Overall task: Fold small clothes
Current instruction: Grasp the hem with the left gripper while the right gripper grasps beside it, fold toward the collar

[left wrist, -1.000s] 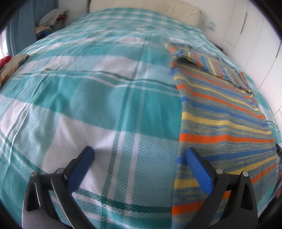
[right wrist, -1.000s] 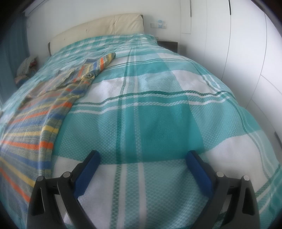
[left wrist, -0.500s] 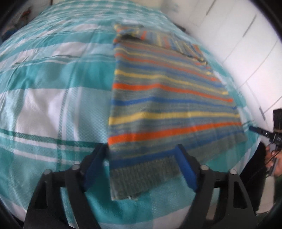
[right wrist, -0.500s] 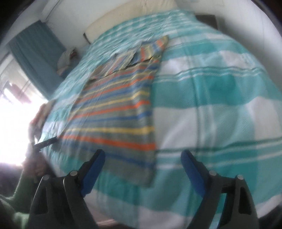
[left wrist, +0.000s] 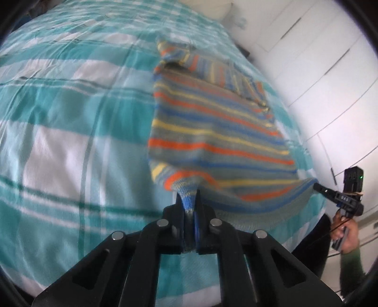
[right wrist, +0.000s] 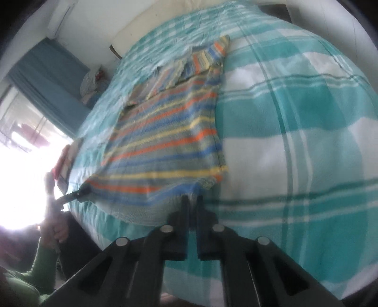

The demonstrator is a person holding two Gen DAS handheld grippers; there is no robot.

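On the teal plaid bedspread (left wrist: 70, 132), your left gripper (left wrist: 188, 200) and right gripper (right wrist: 192, 200) are each pinching a hem corner of the striped sweater (left wrist: 212, 132).

1. The bed (right wrist: 295, 122) fills both views under a teal-and-white plaid cover.
2. At its far end sits a cream headboard (right wrist: 151, 21) against a white wall.
3. Beside the bed, white wardrobe doors (left wrist: 326, 78).
4. On its other side, a blue curtain (right wrist: 47, 78) and a window (right wrist: 21, 132) blazing with daylight.
5. Piled clothes (right wrist: 91, 82) near the curtain.
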